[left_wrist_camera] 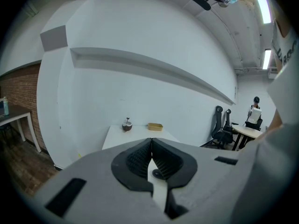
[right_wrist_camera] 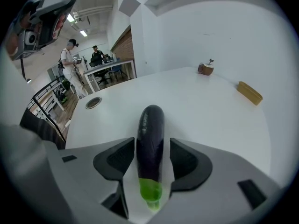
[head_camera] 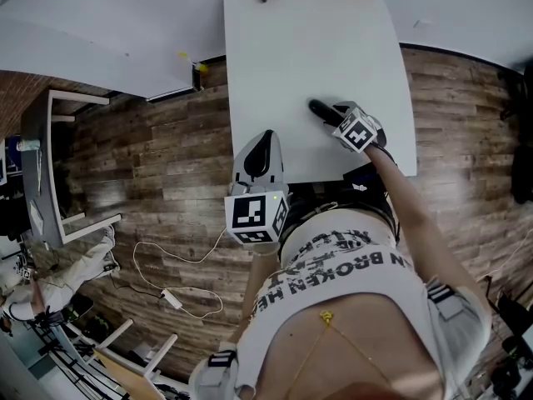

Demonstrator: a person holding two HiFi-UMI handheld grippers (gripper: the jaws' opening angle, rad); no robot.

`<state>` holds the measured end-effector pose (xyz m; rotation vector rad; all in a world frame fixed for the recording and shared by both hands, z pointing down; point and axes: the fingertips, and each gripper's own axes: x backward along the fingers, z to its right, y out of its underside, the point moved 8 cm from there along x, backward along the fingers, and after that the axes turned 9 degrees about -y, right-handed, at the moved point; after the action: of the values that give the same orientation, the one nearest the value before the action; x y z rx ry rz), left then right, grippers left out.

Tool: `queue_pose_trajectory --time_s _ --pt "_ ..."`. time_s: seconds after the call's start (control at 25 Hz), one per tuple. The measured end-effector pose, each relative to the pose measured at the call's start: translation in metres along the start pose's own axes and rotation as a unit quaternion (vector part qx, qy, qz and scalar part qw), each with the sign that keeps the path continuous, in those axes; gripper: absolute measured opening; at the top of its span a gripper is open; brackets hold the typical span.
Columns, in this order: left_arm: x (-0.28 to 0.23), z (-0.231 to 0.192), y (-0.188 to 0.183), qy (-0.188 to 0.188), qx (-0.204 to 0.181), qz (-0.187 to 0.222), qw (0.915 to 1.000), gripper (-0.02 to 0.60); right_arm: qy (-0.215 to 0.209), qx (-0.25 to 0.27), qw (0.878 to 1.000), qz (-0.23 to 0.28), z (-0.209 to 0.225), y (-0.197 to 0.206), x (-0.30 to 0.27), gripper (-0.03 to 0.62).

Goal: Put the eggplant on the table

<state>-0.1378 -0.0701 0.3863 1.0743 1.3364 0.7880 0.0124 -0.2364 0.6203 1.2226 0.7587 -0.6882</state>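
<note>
Now we have the eggplant (right_wrist_camera: 150, 125) lying on the bench (right_wrist_camera: 210, 115) between the wide-apart jaws of our right hand-held gripper (right_wrist_camera: 152, 146), unpinched, so the placing looks done and we need only draw straight back without nudging it, our left hand-held gripper (left_wrist_camera: 150, 157) closed and empty.

Spreading left of the left gripper (left_wrist_camera: 151, 143) as wood-plank floor (left_wrist_camera: 21, 167); rising ahead as white wall (left_wrist_camera: 140, 92), left as brick wall (left_wrist_camera: 21, 85); standing off right as office chairs (left_wrist_camera: 223, 125); glowing overhead right as strip lights (left_wrist_camera: 263, 6).
</note>
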Motion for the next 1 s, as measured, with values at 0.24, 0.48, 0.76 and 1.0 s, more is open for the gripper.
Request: queue_pose_trajectory --time_s 0.24,0.48,0.76,1.0 --pt "-0.002 0.001 0.0 0.001 0.0 0.0 1.0 0.006 -0.01 0.002 1.0 -0.002 0.0 0.001 0.0 0.221" --pt "-0.001 0.003 -0.001 0.004 -0.002 -0.001 1.0 0.006 -0.013 0.013 1.0 0.0 -0.002 0.002 0.0 0.229" --pt "-0.004 0.003 -0.002 0.008 -0.004 -0.002 1.0 0.006 -0.014 0.01 1.0 0.014 -0.003 -0.005 0.015 0.23" --pt "-0.006 0.007 -0.002 0.015 -0.007 -0.001 0.9999 0.006 -0.02 0.015 0.999 0.03 -0.006 -0.011 0.028 0.23"
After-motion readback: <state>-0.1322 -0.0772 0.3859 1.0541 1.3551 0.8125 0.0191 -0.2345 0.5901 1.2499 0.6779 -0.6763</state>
